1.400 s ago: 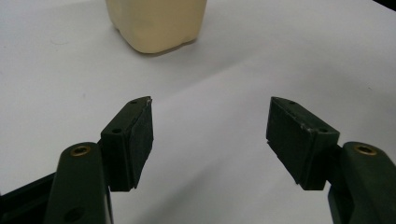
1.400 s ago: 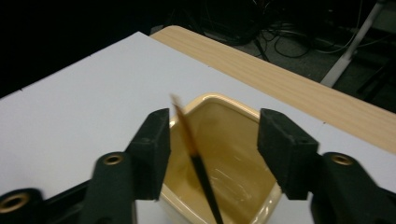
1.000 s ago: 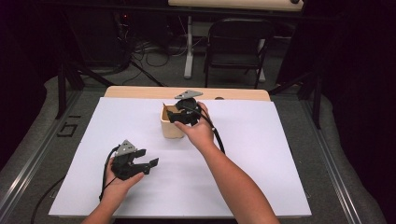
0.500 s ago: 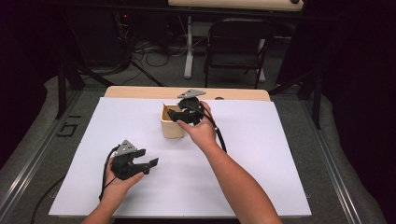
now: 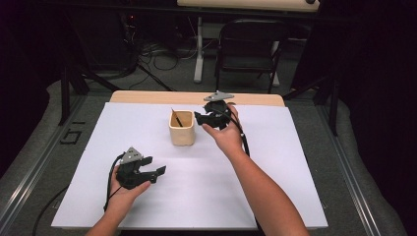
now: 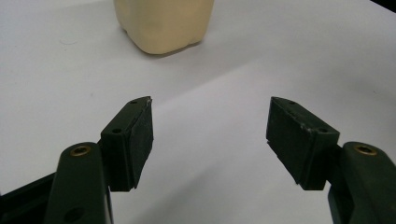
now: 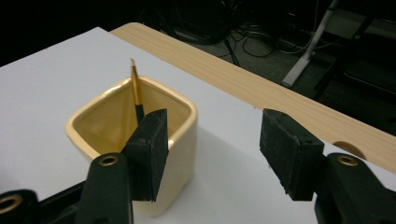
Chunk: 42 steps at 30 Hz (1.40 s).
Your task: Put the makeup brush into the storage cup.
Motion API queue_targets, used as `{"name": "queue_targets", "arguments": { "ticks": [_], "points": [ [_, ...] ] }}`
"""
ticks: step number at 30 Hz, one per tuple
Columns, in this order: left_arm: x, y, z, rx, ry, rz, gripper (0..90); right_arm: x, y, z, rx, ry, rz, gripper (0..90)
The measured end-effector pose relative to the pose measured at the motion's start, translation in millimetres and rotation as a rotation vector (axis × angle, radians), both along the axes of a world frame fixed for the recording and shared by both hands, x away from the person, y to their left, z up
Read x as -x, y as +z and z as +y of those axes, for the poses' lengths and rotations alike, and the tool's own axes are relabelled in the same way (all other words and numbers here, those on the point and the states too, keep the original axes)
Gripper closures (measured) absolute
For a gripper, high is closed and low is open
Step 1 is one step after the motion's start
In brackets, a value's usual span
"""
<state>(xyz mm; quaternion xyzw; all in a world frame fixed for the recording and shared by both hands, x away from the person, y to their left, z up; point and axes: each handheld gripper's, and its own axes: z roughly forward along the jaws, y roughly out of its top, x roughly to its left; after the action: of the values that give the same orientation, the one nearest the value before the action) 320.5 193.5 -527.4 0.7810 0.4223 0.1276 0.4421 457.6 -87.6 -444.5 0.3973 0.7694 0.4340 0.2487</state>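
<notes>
Showing pale cream-yellow on the square cup [image 5: 182, 133], glossy and plain. Standing inside the cup, a thin brush [image 7: 136, 91] wearing an orange-gold handle with a black band lower down. Spreading under the cup, a plain white sheet [image 5: 275, 167]; running behind the cup, a light wood-grain table edge [image 5: 147, 97]. Flanking the cup, 2 matte black grippers, left [image 5: 150, 173] and right [image 5: 206, 119], each carrying a grey 3-cornered plate.

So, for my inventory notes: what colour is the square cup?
Cream-yellow cup, glossy; best seen in the right gripper view.
</notes>
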Motion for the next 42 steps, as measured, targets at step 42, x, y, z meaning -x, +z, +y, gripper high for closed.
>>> {"name": "queue_targets", "arguments": {
  "ticks": [42],
  "points": [
    [-1.8,0.9,13.7,0.007,0.051,-0.001,32.2,83.2,-19.5,-124.5,0.009,-0.102,-0.014,37.4]
  ]
}}
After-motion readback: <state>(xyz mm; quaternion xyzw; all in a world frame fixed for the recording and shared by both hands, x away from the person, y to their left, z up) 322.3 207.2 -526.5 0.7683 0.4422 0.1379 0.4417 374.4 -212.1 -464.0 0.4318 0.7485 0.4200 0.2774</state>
